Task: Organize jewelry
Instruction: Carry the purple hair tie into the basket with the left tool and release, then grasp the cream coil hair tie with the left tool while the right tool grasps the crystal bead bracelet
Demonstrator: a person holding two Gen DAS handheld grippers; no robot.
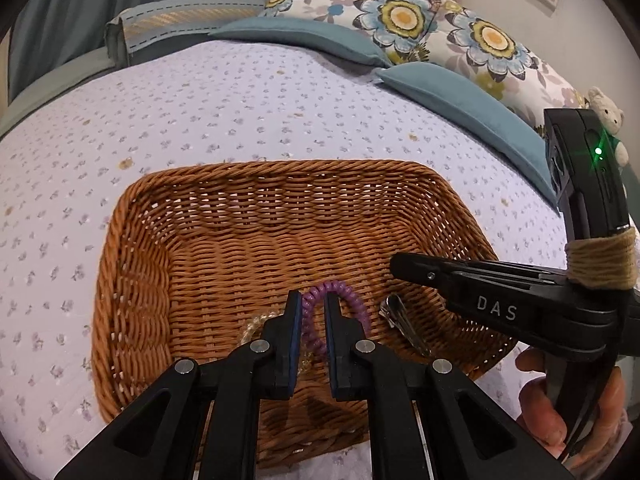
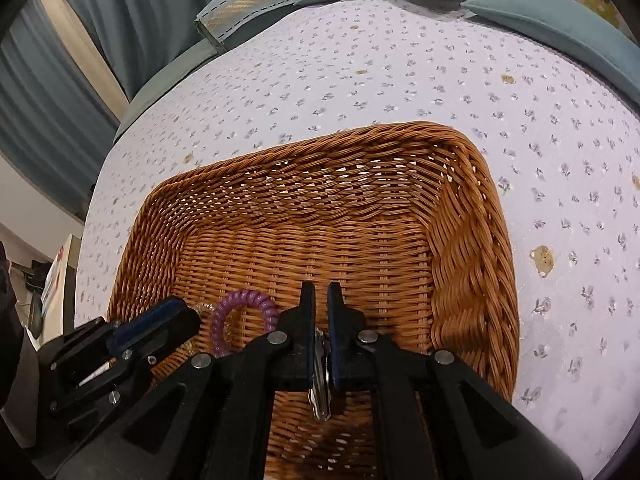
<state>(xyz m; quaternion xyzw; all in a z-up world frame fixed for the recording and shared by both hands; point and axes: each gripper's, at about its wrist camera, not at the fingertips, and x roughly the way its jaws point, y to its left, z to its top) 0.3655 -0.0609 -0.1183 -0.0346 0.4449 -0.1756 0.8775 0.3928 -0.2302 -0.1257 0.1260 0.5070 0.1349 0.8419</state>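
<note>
The left gripper [image 1: 312, 300] hangs low over the near end of a wicker basket [image 1: 132, 264], its fingers set a narrow gap apart with nothing between them. Seen through that gap, a purple spiral hair tie [image 1: 356, 300] lies on the basket floor, arching up toward 12 o'clock just past the fingertips. At about 9 o'clock of the tie a pale gold coil [image 1: 254, 326] peeks out from behind the left finger. At about 3 o'clock of the tie, just beside it, a silver hair clip [image 1: 402, 326] rests on the weave, angled toward 5 o'clock.

In the right wrist view, the right gripper [image 2: 321, 300] sits over the same near end, its fingers drawn close with only a slim gap at the tips. The silver hair clip [image 2: 320, 384] shows in the slot further back; whether the pads actually clamp it I cannot tell. The purple spiral hair tie [image 2: 245, 320] lies at 9 o'clock of these fingers.

The basket stands on a bed [image 1: 240, 100] covered in lilac floral cloth. At 12 to 2 o'clock, beyond it, teal cushions [image 1: 300, 36] and flowered pillows [image 1: 404, 16] line the far edge.
</note>
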